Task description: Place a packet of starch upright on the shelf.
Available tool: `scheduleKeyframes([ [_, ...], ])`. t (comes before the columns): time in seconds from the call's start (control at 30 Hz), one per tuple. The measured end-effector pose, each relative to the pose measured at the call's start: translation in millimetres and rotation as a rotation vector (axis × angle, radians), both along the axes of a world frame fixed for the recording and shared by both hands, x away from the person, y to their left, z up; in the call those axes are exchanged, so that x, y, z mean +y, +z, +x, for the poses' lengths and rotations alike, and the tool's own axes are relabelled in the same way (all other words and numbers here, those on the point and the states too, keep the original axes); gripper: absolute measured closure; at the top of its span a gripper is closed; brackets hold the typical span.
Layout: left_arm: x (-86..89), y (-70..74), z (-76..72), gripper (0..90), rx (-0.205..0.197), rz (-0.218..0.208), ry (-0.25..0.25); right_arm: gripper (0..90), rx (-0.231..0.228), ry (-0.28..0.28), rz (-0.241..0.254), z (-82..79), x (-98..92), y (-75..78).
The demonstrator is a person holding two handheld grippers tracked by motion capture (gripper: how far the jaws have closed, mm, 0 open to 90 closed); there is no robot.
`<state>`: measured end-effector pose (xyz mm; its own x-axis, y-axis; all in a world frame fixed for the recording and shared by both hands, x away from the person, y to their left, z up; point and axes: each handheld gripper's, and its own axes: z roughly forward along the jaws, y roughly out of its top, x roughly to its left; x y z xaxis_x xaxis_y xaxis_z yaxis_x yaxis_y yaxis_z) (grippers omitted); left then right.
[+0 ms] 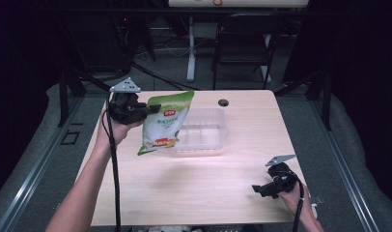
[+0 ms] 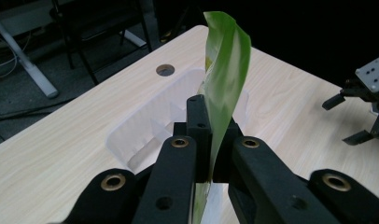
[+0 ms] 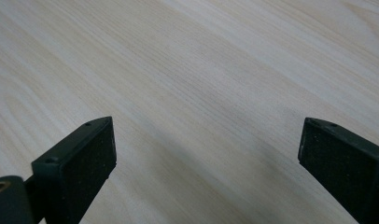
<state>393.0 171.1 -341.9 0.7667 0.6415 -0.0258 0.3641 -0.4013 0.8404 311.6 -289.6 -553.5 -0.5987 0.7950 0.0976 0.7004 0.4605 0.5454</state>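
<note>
— Dark room around, pale wooden surface [image 1: 184,193] in the middle. Where's the pouch?

— The green-and-white pouch [image 1: 164,123] hangs off the surface, on the left side, clamped at one edge between the jaws of the left gripper [image 1: 153,108]. In the left gripper view those jaws are clenched on the film of the pouch [image 2: 225,70], which stands edge-on just above the clear compartment tray [image 2: 141,135].

— And the other hand?

— The right gripper [image 1: 261,189] rests low at the near right, well apart, jaws released wide over bare wood.

— So the step looks like setting the pouch into the tray [image 1: 203,128]?

— I'd judge so. Keep the grip firm, since thin film can slip. Carry the pouch right until its lower end is over the tray, lower it until the bottom touches, then let go. The light tray may shift, so go gently.
</note>
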Motion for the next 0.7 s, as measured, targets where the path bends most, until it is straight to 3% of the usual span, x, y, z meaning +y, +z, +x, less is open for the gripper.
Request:
scheduleKeyframes([
  [0.27,-2.0,4.7,11.5,89.8,-0.016,-0.004,0.034,3.7,0.001,0.001,0.005,0.0,0.1,-0.1],
  [0.7,-6.2,0.3,25.4,89.8,-0.039,-0.040,0.107,3.7,0.002,0.003,-0.002,0.2,0.1,0.3],
])
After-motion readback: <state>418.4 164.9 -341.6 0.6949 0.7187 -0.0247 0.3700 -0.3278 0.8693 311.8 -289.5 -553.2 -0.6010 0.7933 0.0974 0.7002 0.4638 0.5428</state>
